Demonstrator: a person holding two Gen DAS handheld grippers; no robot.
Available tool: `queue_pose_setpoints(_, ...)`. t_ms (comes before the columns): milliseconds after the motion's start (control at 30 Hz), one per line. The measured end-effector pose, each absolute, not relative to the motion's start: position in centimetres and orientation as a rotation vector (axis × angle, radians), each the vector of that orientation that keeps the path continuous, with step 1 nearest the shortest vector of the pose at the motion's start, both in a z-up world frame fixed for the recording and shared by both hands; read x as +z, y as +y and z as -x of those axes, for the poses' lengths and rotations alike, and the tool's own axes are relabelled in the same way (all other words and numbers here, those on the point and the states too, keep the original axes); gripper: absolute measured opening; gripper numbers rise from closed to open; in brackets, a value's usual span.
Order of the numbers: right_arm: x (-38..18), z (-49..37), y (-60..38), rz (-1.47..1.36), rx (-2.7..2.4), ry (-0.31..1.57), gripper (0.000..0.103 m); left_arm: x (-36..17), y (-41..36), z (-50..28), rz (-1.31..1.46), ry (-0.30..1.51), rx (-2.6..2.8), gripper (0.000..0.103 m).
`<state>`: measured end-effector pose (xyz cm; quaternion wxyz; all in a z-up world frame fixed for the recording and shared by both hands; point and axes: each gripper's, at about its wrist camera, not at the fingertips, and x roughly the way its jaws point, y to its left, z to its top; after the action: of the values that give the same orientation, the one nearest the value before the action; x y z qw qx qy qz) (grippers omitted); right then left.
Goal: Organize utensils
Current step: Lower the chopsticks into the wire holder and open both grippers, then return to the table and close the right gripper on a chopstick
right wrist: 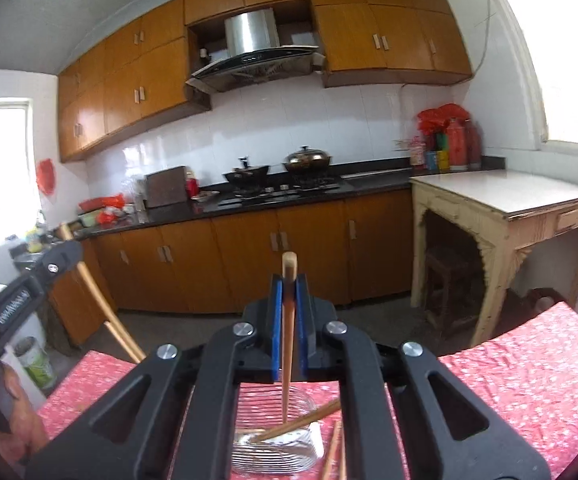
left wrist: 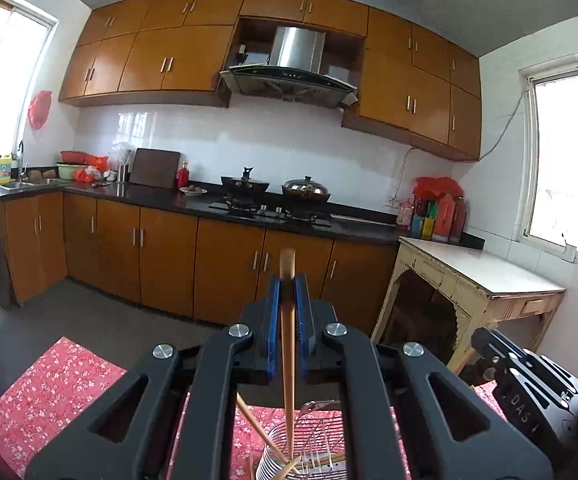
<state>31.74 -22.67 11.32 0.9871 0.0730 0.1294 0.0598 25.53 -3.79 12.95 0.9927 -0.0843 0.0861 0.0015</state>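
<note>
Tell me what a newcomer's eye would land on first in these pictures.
Centre frame in each view, a blue-padded black gripper, left gripper and right gripper, pinches a wooden chopstick above a wire utensil basket on the red floral tablecloth. Behind runs a wall of orange-brown cabinets.

Left gripper [left wrist: 288,286] sits low centre in the left wrist view, black linkage arms spreading to the bottom corners, blue-padded fingers [left wrist: 274,312] pointing forward, roughly level. Jaws nearly together, pinching a wooden chopstick [left wrist: 288,360] that stands upright between the pads. Right gripper [right wrist: 288,286] in the same pose low centre of its own view, jaws narrow, clamped on a second chopstick [right wrist: 287,352]. Each gripper's black body shows at the other view's edge: right one lower right, left one at left.
</note>
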Motion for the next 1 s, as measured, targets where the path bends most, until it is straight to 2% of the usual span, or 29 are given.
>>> queue_pose_setpoints(33,11.3,-31.5,-22.9,-0.152,0.114,0.259,0.017,13.0,-3.7,-25.5,0.172,0.174,0.005,0.014)
queue_pose_setpoints(67,11.3,-31.3,-23.2,-0.157,0.110,0.257,0.019,13.2,-3.3,-25.1,0.176,0.171,0.016,0.024)
queue_pose_setpoints(133,11.4,-30.7,-23.7,-0.162,0.100,0.253,0.020,13.6,-2.7,-24.6,0.185,0.159,0.030,0.032)
queue_pose_setpoints(400,11.8,-27.2,-25.9,-0.169,0.056,0.243,0.023,14.6,0.1,-21.8,0.219,0.156,0.054,0.034)
queue_pose_setpoints(633,10.1,-23.5,-27.4,-0.175,0.035,0.278,0.023,13.4,3.3,-17.9,0.231,0.170,0.085,0.038)
queue_pose_setpoints(833,5.8,-21.5,-28.7,-0.202,0.016,0.367,0.023,9.3,5.7,-15.3,0.231,0.240,0.125,0.043)
queue_pose_setpoints(1000,-0.1,-21.0,-28.9,-0.217,0.016,0.501,0.023,5.1,6.1,-15.4,0.218,0.347,0.137,0.044)
